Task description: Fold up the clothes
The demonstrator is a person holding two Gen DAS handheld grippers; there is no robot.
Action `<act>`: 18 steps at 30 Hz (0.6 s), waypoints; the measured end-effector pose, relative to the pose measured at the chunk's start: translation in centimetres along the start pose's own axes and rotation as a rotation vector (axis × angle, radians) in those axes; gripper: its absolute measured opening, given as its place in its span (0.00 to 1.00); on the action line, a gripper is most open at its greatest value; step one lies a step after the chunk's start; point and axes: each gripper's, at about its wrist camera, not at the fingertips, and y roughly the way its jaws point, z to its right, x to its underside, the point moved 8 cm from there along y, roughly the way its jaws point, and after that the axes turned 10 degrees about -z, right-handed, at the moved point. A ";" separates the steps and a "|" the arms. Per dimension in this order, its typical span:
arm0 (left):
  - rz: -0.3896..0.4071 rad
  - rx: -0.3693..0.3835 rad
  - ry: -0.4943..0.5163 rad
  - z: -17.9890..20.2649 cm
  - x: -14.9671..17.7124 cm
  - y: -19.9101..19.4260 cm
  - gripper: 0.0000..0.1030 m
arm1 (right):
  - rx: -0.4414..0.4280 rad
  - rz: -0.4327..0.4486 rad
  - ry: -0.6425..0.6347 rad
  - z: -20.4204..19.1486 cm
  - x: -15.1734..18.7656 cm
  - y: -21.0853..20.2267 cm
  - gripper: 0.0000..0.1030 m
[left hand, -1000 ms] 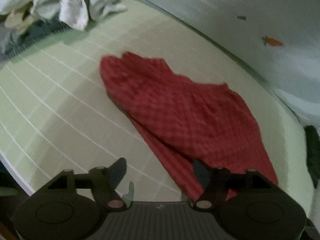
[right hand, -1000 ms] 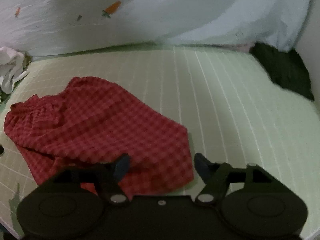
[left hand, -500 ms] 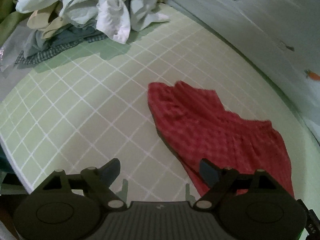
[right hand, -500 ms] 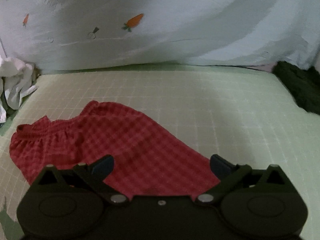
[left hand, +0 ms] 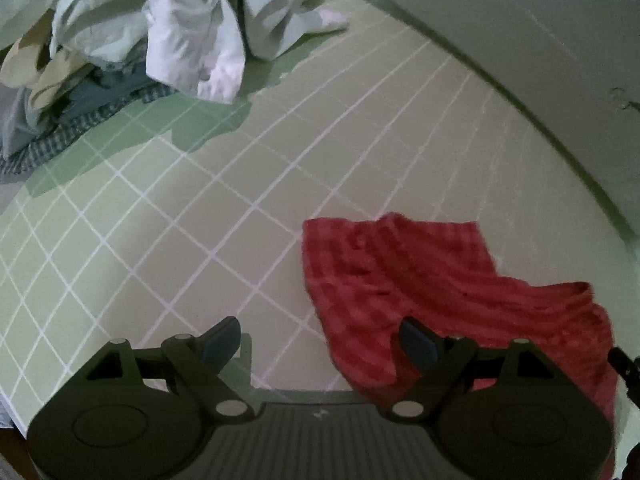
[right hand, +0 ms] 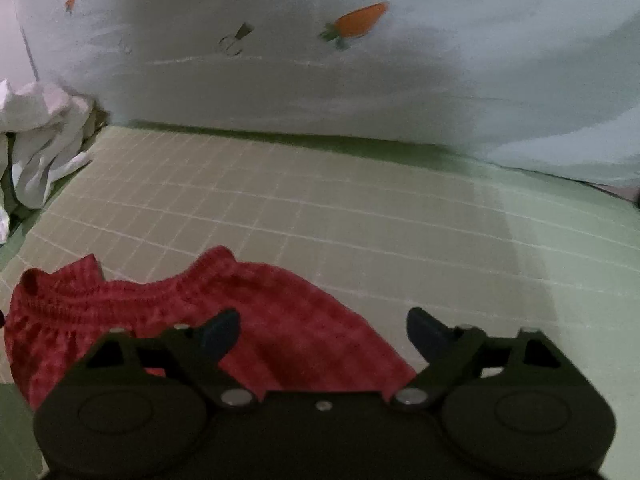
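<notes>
A red checked garment (left hand: 420, 280) lies flat on the green gridded mat (left hand: 200, 240), its gathered waistband toward the far side. My left gripper (left hand: 318, 332) hovers open over the mat at the garment's left edge; its right finger is above the cloth and nothing is held. In the right wrist view the garment (right hand: 120, 312) lies low and left. My right gripper (right hand: 322, 320) is above its near part, jaws wide and closing slightly, with no cloth pinched.
A heap of unfolded pale and checked clothes (left hand: 160, 20) sits at the mat's far left corner, also seen as white cloth (right hand: 36, 140). A pale sheet with carrot prints (right hand: 360, 20) rises along the back. Bare mat (right hand: 360, 208) stretches right.
Both grippers have shifted left along the garment toward its waistband, and the clothes heap looms nearer in the left view. Both jaws stand wider than a second ago.
</notes>
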 end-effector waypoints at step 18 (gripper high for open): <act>0.009 0.012 -0.047 -0.6 0.2 0.2 0.84 | 0.016 0.041 0.180 6.2 -4.9 2.2 0.00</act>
